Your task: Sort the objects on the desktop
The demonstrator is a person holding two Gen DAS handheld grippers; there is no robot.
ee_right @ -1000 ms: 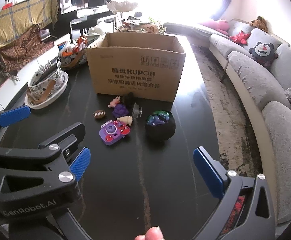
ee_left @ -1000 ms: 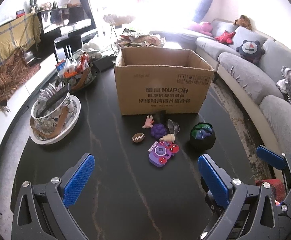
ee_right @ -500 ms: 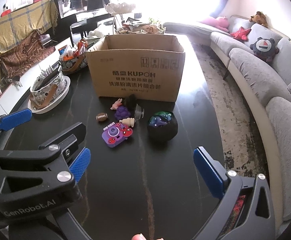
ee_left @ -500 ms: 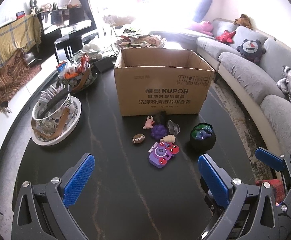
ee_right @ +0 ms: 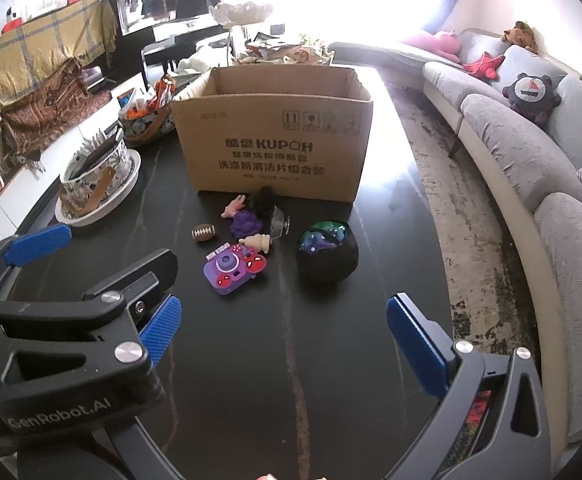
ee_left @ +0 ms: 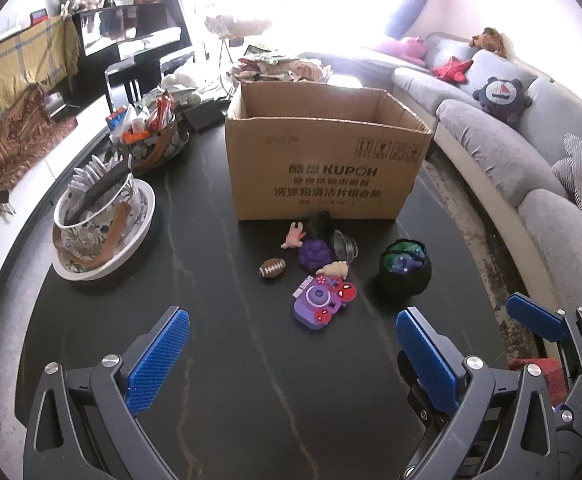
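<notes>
Right wrist view alone shows the left tool [ee_right: 91, 268] whole beside the right tool [ee_right: 283, 334]; both gape apart, empty, above the table [ee_right: 291, 360].

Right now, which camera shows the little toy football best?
The left wrist view: the football lies in the open near mid-frame, laces clear. In the right wrist view the same football shows too, but it sits off to the left.

Both wrist views sit low, side by side, facing the cardboard box [ee_left: 327, 160] and sharing the toys before it.
</notes>
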